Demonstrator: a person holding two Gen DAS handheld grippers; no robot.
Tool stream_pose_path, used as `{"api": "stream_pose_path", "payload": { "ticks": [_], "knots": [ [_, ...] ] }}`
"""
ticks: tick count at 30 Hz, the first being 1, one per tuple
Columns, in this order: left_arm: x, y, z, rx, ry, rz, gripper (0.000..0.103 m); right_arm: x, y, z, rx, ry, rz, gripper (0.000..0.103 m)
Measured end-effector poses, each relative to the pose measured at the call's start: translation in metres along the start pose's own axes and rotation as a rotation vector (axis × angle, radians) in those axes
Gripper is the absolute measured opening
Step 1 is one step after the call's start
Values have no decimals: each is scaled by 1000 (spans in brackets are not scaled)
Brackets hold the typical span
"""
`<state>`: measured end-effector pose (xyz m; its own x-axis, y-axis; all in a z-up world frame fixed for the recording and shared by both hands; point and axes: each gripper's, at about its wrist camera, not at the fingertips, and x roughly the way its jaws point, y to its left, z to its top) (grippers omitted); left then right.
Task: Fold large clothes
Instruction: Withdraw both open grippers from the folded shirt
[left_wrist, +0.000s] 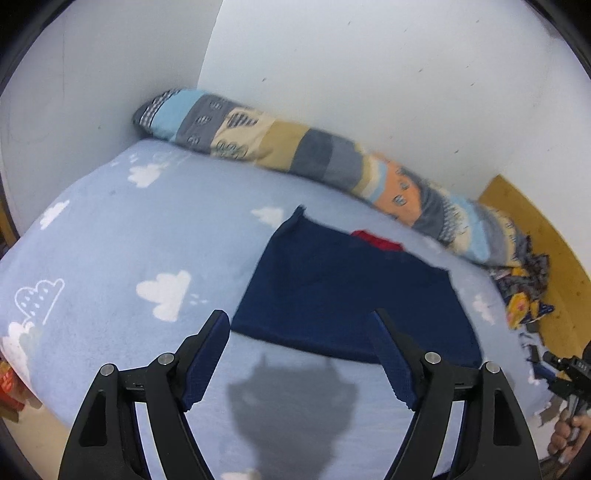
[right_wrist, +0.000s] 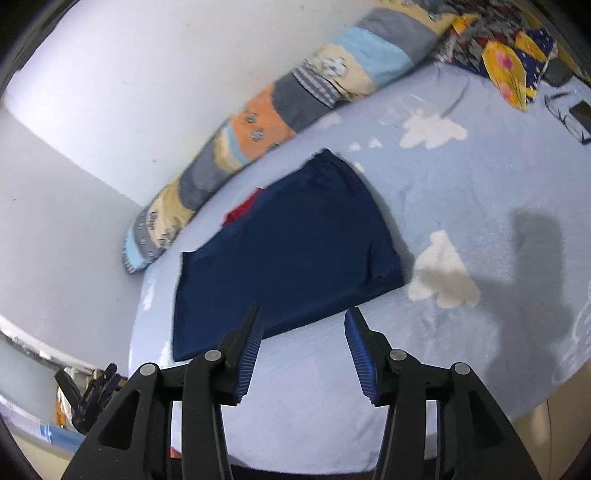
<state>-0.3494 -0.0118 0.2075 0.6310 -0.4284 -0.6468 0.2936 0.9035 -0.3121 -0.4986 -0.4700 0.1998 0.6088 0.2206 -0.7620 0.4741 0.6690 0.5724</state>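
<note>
Both grippers, left gripper (left_wrist: 301, 325) and right gripper (right_wrist: 303, 319), hang released, empty, just before the navy garment's (left_wrist: 343, 291) near hem at frame centre.

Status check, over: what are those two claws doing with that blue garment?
Left claw open, holding nothing. Right claw open, holding nothing. Navy garment flat on cloud-print bed, partly folded. Rolled striped blanket behind it, not obstructing.
</note>
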Motion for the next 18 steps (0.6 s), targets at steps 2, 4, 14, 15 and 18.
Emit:
{"api": "stream_pose_path", "payload": {
  "ticks": [2,4,14,15,18],
  "knots": [
    [-22,-9,-8,25,-22,-16,79,-16,11,-5,-20,-24,17,54],
    [-49,4,-23,54,-31,-26,80,-28,18,-9,-31,-42,31,57],
    [14,-28,-51,249,58,1,82,-19,48,-13,-94,-35,36,59],
    [26,-32,-56,266,69,7,82,-11,51,-13,-106,-27,28,60],
    [60,-43,-63,305,117,22,82,35,67,-13,-176,39,-13,60]
  ]
}}
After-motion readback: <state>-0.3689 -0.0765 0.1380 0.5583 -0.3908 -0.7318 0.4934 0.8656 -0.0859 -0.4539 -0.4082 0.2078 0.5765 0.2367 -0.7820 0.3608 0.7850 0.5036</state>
